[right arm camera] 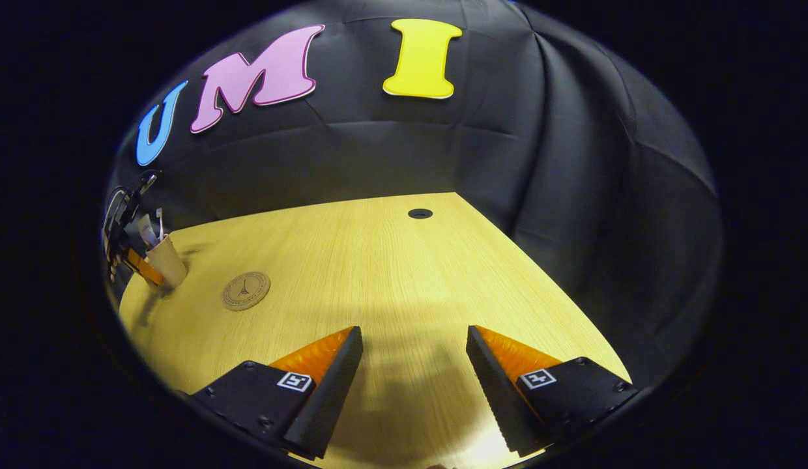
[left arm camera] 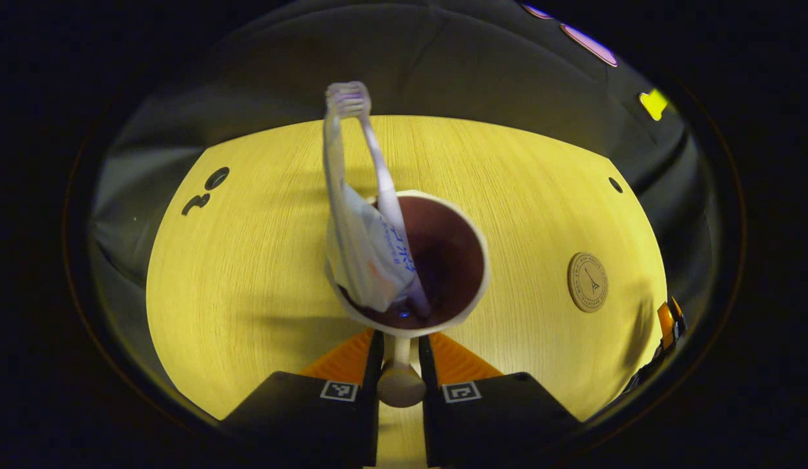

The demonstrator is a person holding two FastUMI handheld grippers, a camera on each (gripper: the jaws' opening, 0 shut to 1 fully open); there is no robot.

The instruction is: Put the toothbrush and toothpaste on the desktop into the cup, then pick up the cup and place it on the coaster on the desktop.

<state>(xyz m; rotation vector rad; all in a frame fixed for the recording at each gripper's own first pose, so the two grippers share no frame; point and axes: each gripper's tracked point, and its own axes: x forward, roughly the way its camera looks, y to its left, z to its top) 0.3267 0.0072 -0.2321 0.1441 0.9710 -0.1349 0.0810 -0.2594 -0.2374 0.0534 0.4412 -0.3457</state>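
Observation:
A cream cup point(left arm camera: 466, 225) with a dark inside holds a pale toothbrush point(left arm camera: 380, 166), head up, and a white toothpaste tube point(left arm camera: 371, 251) leaning on its left wall. My left gripper point(left arm camera: 401, 342) is shut on the cup's handle point(left arm camera: 401, 381), both fingers pressing it just below the rim. I cannot tell whether the cup rests on the wooden desktop point(left arm camera: 247, 273) or hangs just above it. A round brown coaster point(left arm camera: 587, 282) lies to the cup's right. In the right gripper view the cup point(right arm camera: 167, 262) and coaster point(right arm camera: 245, 290) sit far left, and my right gripper point(right arm camera: 414, 345) is open over bare wood.
Dark cable holes point(left arm camera: 216, 178) mark the desktop's far left, and another hole point(right arm camera: 419, 213) sits near its back edge. The black cloth wall point(right arm camera: 391, 150) closes in behind and to the right. The other gripper point(left arm camera: 668, 326) shows at the right edge of the left gripper view.

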